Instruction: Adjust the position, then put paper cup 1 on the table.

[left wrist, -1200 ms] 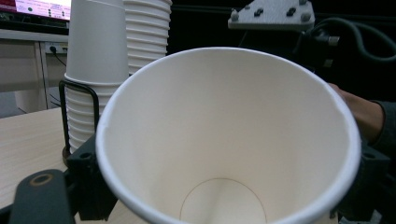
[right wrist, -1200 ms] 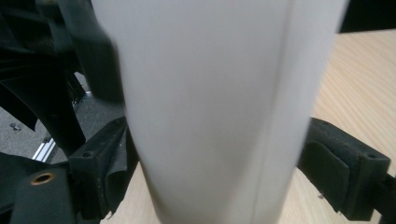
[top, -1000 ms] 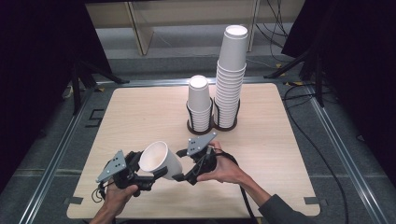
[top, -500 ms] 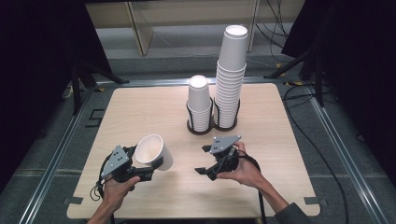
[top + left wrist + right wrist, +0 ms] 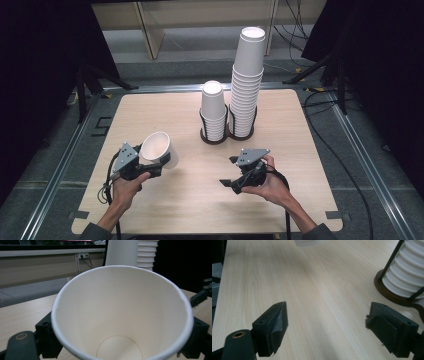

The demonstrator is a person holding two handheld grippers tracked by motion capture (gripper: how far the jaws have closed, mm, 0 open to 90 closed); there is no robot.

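My left gripper [image 5: 159,165] is shut on a single white paper cup [image 5: 158,148], tilted with its mouth toward the camera, at the table's front left. In the left gripper view that paper cup [image 5: 120,315] sits between the two black jaws, its empty inside facing me. My right gripper [image 5: 231,171] is held at front centre-right with its jaws wide apart and nothing between them. The right gripper [image 5: 327,325] hovers over bare wood. At the table's back centre two stacks of cups stand in a dark wire holder [image 5: 218,139]: a short stack [image 5: 213,107] and a tall stack [image 5: 247,80].
The wooden table [image 5: 165,200] has bare room in front and at both sides. The holder's base [image 5: 394,296] lies close to the right gripper's far side. Metal rails and dark floor surround the table; cables trail at the right.
The two grippers have drawn apart. The left one carried the cup leftward, and the right one let go of it and moved right, its jaws now open.
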